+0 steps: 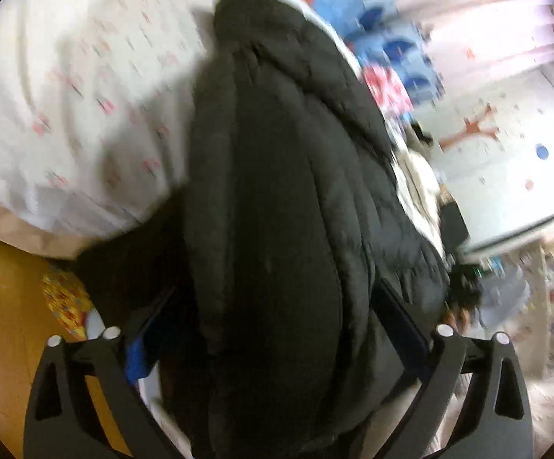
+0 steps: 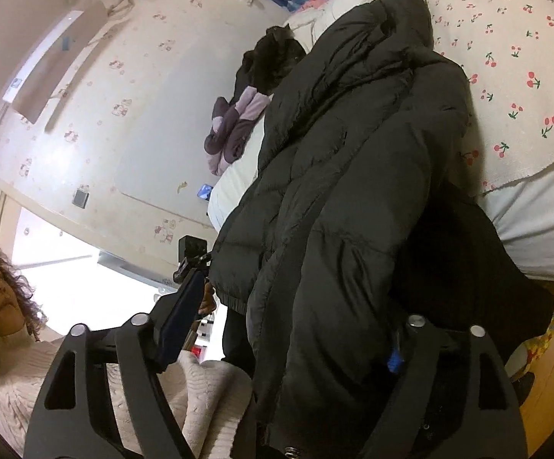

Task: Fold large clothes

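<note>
Left gripper (image 1: pixel 277 329) and right gripper (image 2: pixel 284 329) each clench a thick wad of the black puffer jacket (image 2: pixel 353 160), which trails up onto the cherry-print bed (image 2: pixel 514 76). Looks bunched lengthwise, prob. mid-fold (no neat stack yet); flattening and further folds left.

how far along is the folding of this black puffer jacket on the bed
Early. Done: the jacket is bunched lengthwise across the bed. In hand: both the left gripper and right gripper straddle its near end, apparently gripping it. Left: no flat, tidy fold is visible yet.
</note>
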Motion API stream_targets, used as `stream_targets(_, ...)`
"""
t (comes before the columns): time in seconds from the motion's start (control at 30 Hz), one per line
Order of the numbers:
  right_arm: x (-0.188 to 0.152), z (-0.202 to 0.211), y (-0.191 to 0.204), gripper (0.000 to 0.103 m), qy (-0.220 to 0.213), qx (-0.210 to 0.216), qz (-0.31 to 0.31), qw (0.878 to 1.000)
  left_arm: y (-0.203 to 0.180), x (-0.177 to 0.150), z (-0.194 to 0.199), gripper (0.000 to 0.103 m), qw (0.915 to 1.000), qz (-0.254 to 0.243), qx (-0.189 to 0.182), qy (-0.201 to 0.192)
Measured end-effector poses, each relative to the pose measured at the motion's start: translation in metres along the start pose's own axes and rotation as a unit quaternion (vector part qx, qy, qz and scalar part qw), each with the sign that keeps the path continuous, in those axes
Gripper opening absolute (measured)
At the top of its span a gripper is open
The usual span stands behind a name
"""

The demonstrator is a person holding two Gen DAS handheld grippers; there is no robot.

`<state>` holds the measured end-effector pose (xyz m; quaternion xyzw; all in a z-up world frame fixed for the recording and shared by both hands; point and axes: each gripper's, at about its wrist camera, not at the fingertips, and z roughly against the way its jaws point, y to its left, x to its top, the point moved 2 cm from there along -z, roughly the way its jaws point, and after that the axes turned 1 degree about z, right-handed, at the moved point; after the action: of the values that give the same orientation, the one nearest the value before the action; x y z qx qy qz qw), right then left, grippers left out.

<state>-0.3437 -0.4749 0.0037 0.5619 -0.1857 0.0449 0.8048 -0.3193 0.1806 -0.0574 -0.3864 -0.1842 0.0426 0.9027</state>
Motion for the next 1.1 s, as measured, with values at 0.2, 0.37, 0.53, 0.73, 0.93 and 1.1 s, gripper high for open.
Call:
stream_targets(0.2,-0.005,-0.017,0.001,0.035,0.015,-0.016,0.014,1.0,-0.011,0.008,-0.004,0.07,0.9996,-0.02,0.013,0.014)
stream_targets(0.37,-0.004,-0.028,0.011,0.012,-0.001,-0.036,0.044,0.998,-0.028,0.008,-0.005,0.037,0.9974,-0.055,0.031,0.035)
stream_targets(0.53,0.003,-0.01,0.049,0.011,-0.05,0.042,0.09,0.994,-0.064,0.017,0.038,0.014,0.9935,-0.092,-0.062,-0.026)
stream_targets(0.73,-0.009,-0.019,0.009,0.019,0.029,-0.036,0.04,0.998,-0.031,0.009,0.011,0.025,0.9944,-0.079,-0.044,0.055)
stream_targets(0.93,-0.028,-0.017,-0.002,0.024,0.031,-0.018,0.025,0.999,-0.021,-0.01,0.004,0.053,0.9932,-0.073,-0.046,0.078)
stream_targets(1.1,-0.014,-0.015,0.018,0.019,-0.017,0.039,0.052,0.998,-0.041,0.006,0.02,0.02,0.9939,-0.067,-0.082,0.029)
